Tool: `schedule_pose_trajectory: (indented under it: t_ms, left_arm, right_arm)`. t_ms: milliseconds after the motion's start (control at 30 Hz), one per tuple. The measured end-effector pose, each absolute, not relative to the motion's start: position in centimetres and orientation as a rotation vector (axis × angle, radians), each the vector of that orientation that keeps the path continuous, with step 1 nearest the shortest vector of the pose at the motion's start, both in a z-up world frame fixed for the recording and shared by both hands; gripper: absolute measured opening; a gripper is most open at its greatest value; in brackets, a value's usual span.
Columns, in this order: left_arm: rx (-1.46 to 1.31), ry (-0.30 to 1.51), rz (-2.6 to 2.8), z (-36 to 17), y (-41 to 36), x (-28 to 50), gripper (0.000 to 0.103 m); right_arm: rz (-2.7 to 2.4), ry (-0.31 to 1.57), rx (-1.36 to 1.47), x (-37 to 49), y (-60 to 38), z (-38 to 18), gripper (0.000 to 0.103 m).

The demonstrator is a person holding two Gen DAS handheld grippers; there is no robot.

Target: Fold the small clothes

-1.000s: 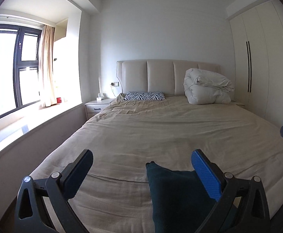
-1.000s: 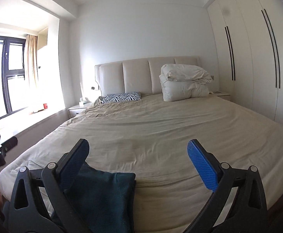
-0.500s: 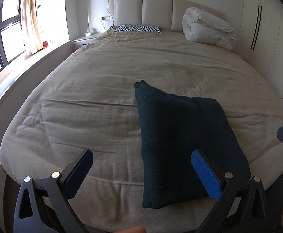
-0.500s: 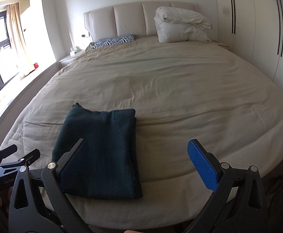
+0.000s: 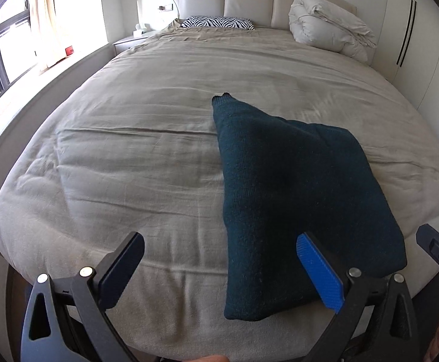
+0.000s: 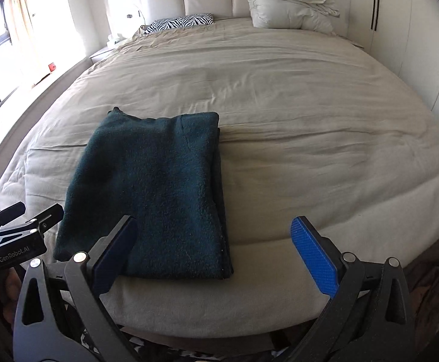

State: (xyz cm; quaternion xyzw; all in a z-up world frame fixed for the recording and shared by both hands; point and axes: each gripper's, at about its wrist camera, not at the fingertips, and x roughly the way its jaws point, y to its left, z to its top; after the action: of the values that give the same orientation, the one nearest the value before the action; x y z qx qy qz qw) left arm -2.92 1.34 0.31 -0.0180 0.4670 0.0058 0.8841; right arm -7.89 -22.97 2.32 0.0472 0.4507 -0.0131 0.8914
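Observation:
A dark teal knitted garment [image 5: 295, 196] lies folded into a rectangle near the foot of the beige bed [image 5: 129, 150]; the right wrist view shows the same garment [image 6: 156, 193] with a small tab sticking out at its far left corner. My left gripper [image 5: 222, 268] hovers open above the bed's near edge, its blue right finger over the garment's near corner. My right gripper [image 6: 213, 247] is open too, with its dark left finger over the garment's near edge. Nothing is held. Each gripper shows at the side of the other's view.
The beige bed cover [image 6: 310, 120] spreads wide to the right and beyond the garment. A zebra pillow [image 6: 180, 22] and a bundled white duvet [image 6: 288, 9] lie at the headboard. A window ledge [image 5: 23, 90] runs along the left, wardrobes [image 6: 415, 30] stand on the right.
Both cameras have tilted down from the room toward the bed's foot, bringing the whole folded garment into view. Over the last half second the view closed in slightly; both grippers stayed open.

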Motion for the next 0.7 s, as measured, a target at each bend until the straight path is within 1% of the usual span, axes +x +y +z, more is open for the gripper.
schedule_pose_trajectory:
  t_ms: [700]
  left_arm:
    - [-0.020, 0.972, 0.022, -0.36, 1.43, -2.90, 0.103]
  right_arm:
    - [-0.022, 0.964, 0.082, -7.75, -22.83, 2.00, 0.103]
